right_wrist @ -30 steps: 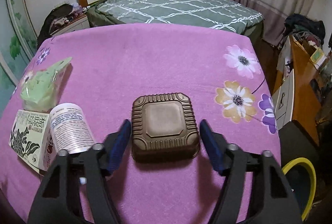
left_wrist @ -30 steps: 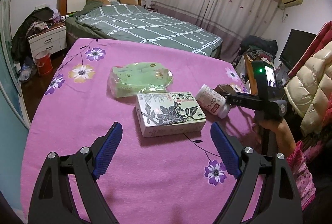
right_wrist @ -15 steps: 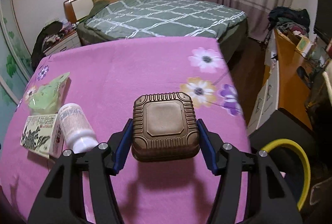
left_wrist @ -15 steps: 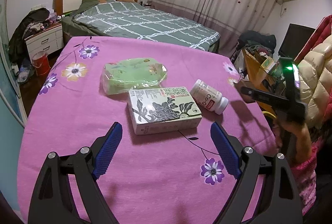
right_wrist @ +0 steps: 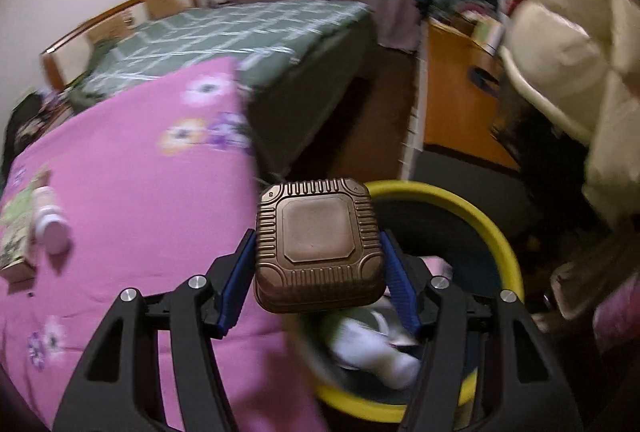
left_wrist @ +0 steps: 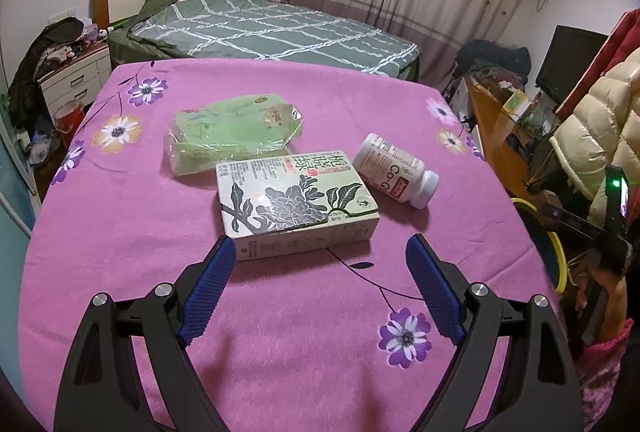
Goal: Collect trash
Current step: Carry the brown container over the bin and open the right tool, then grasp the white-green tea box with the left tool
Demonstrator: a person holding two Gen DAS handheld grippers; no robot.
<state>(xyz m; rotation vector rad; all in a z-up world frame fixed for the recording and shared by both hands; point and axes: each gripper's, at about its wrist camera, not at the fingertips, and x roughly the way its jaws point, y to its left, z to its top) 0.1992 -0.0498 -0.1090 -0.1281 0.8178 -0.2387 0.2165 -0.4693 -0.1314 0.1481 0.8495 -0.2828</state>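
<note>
A: Step in hand, by my reading: carry-to-bin. Your right gripper (right_wrist: 318,274) pinches the brown ribbed container (right_wrist: 318,248) by its two side walls, blue pads flat against them, and holds it off the pink cloth (right_wrist: 120,216), over the near rim of the yellow-rimmed bin (right_wrist: 504,244).

B: Is it fully over the bin?

A: Partly. The container's far half sits above the bin opening; its near half looks to be over the cloth edge. White and pale items already lie inside the bin. The right view is smeared, so finer detail is not legible.

B: Next move?

A: Judgement only: carry the container further over the bin's centre before you spread the fingers, or it may clip the rim and fall outside.

B: Left side?

A: Your left gripper (left_wrist: 316,272) hangs low above the cloth, fingers spread wide and holding nothing, pointed at the flower-print carton (left_wrist: 296,207). Its left fingertip (left_wrist: 222,256) is just beside the carton's near corner; contact cannot be confirmed. Beyond the carton lies the green packet (left_wrist: 236,127), touching or overlapping its far edge; just right of the carton lies the white bottle (left_wrist: 394,171) on its side. All three remain uncollected.
</note>
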